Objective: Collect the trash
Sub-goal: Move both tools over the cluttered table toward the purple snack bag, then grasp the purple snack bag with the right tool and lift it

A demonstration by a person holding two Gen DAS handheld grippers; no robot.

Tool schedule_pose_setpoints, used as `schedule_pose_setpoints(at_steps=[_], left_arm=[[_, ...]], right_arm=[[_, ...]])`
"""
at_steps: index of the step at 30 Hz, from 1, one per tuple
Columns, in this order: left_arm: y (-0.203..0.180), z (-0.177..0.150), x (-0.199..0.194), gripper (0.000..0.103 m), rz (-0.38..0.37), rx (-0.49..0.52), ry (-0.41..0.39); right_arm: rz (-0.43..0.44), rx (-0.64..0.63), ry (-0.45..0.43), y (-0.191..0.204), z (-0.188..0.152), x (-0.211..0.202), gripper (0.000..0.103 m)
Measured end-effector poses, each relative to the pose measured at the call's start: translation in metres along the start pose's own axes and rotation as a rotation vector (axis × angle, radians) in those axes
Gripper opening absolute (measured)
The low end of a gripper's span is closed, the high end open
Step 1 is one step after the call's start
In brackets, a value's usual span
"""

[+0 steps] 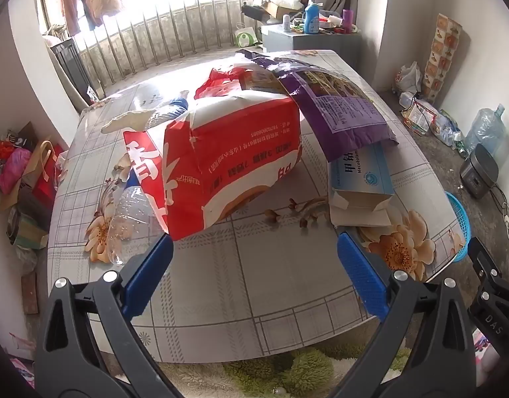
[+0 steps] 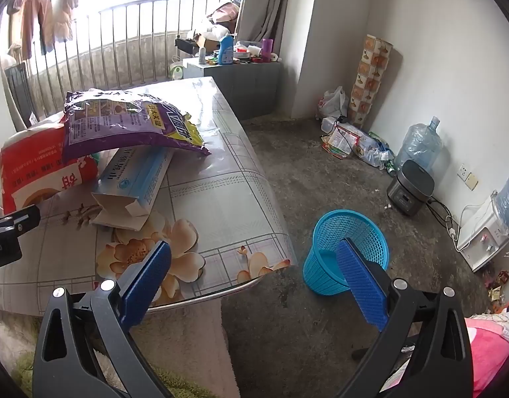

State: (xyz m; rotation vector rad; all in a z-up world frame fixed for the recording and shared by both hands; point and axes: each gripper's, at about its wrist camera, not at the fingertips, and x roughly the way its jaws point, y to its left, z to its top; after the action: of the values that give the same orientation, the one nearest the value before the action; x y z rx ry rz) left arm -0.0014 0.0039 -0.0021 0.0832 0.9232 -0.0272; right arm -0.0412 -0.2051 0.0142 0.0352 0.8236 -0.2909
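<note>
Lying beyond open left hand-held gripper [image 1: 254, 248]: red bag [image 1: 234, 152], untouched.

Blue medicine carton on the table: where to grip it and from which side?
Take the blue medicine carton across its long narrow body near the open flap end, coming from the table's near edge with the right gripper. It lies flat; its far end is tucked under the purple bag, so only the near end is free.

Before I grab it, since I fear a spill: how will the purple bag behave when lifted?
The purple bag is probably floppy: it drapes over the red bag and blue carton. Its torn top may leak. It looks flat, so probably light.
</note>
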Motion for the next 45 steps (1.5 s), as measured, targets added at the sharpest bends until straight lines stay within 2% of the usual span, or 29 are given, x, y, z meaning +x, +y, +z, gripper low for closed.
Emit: schedule_pose_setpoints(at_steps=[23,30,34,37,41,45], left_arm=[[-0.001,-0.001,0.0,0.096,0.0,0.001,0.0],[-0.001,-0.003,0.0,0.096,-0.016,0.006,-0.015],[0.005,-0.003,-0.009,0.096,-0.073,0.02,-0.067],[0.016,-0.002,-0.018,0.096,-0.125,0.015,-0.133],[0.038,0.003,-0.03,0.096,-0.159,-0.005,-0.236],[0.061,0.011,-0.036,0.096,-0.225,-0.019,-0.32]], right_arm=[[-0.011,0.004,0.002,0.003,-0.002,0.005,0.097],[-0.012,0.016,-0.032,0.0,0.005,-0.003,0.097],[0.017,0.023,-0.069,0.005,0.015,-0.009,0.097],[0.073,0.022,-0.106,0.013,0.023,-0.015,0.097],[0.123,0.029,-0.162,0.027,0.034,-0.02,0.097],[0.204,0.084,-0.18,0.033,0.049,-0.019,0.097]])
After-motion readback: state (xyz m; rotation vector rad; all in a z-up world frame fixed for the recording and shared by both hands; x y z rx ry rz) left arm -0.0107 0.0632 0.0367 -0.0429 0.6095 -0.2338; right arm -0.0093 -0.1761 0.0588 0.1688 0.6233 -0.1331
